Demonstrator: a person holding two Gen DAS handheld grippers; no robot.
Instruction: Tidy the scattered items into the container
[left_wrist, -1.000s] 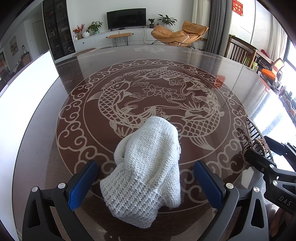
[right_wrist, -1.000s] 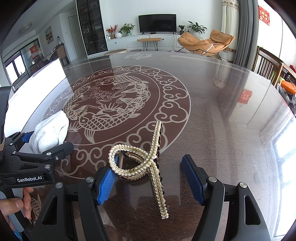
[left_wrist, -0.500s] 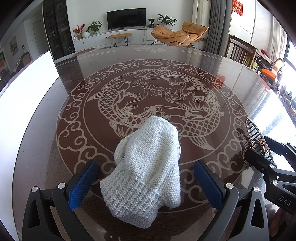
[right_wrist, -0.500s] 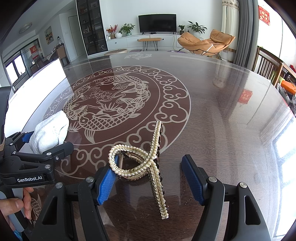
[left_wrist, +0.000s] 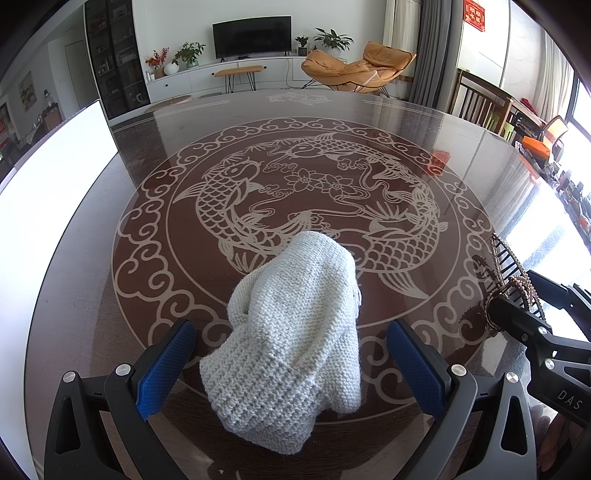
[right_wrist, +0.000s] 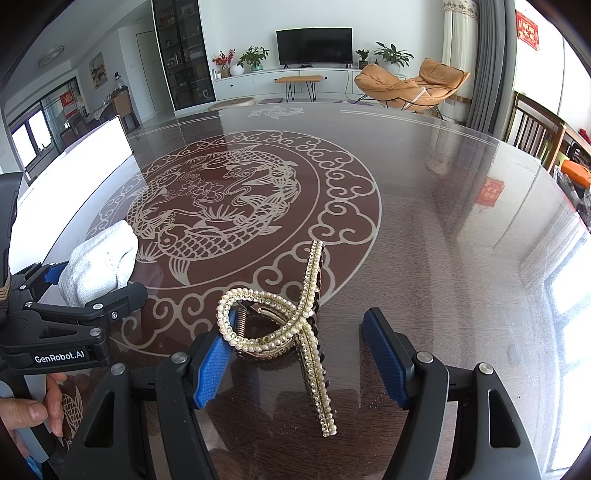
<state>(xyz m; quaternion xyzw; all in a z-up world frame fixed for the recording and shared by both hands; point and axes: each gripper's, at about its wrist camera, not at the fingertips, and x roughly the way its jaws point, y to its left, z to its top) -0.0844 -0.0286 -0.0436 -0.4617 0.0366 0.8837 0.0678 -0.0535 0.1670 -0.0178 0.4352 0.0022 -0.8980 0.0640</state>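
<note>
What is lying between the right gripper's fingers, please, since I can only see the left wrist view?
Observer: A pearl-studded hair claw lies between the open fingers of the right gripper, on the table.
Operator: Is it gripped?
Observer: No; the right-hand pad stands clear of it.
Operator: Is my own gripper visible there?
Observer: Yes, the left gripper shows at the picture's left edge, with the knitted hat at its pads and a hand below.

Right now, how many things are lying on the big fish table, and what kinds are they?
Knitted hat: 1
Pearl hair clip: 1
Total: 2
</note>
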